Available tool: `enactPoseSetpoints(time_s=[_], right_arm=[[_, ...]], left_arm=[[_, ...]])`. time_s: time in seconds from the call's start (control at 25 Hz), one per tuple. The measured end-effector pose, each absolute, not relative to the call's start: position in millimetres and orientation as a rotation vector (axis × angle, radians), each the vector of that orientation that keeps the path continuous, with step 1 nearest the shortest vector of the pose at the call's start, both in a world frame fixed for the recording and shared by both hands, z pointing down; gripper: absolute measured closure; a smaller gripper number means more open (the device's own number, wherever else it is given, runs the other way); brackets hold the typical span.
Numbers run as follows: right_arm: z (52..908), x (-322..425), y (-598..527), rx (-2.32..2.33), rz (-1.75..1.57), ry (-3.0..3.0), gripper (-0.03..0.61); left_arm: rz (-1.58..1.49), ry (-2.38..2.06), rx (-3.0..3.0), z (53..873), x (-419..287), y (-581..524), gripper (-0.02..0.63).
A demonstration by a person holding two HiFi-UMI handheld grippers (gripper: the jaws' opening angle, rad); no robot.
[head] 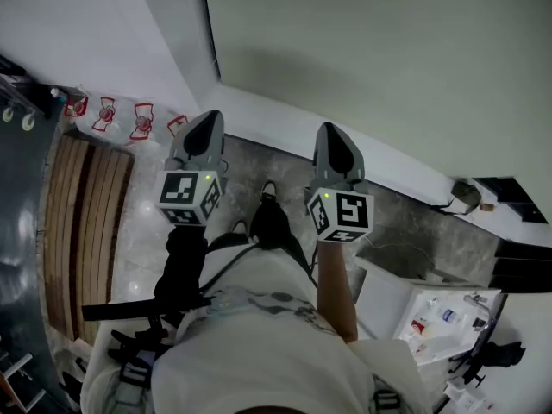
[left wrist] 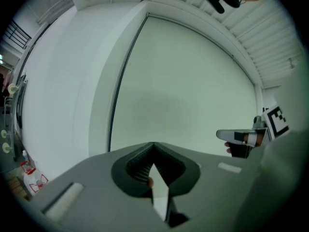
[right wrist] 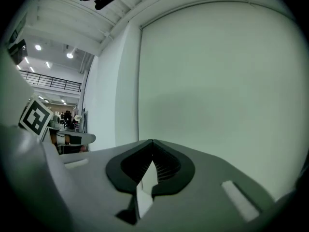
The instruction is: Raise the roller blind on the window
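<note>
Nearest, the person's pale top and a dark shoe (head: 268, 216) show over the grey stone floor (head: 392, 222). Both grippers are held out side by side, level, pointing at the wall. The left gripper (head: 205, 121) has its jaws closed tip to tip with nothing between them, and the right gripper (head: 334, 133) is the same, pinched together and empty. A slatted wooden bench (head: 86, 222) stands off to the left. Beyond the jaws runs a white ledge (head: 285, 119). Above it, the roller blind (head: 379, 59) hangs as a pale greenish sheet filling the window frame, well clear of both grippers.
</note>
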State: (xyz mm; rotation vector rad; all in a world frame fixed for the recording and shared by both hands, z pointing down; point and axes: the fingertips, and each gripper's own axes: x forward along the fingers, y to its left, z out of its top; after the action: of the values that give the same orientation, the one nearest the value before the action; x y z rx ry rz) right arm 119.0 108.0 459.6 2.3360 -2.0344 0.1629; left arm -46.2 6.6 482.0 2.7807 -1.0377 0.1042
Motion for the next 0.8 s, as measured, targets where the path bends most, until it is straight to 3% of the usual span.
enactPoseSetpoints(time_s=[0.44, 0.8], right_arm=[[432.4, 152.0, -15.9, 2.105, 0.087, -2.353, 0.577], [449.4, 123.2, -100.7, 2.037, 0.194, -2.414, 0.577]], left_arm=[[0.140, -1.096, 2.731, 469.8, 19.7, -90.6, 0.615], [0.152, -1.201, 2.658, 478.7, -4.1, -150.8, 0.615]])
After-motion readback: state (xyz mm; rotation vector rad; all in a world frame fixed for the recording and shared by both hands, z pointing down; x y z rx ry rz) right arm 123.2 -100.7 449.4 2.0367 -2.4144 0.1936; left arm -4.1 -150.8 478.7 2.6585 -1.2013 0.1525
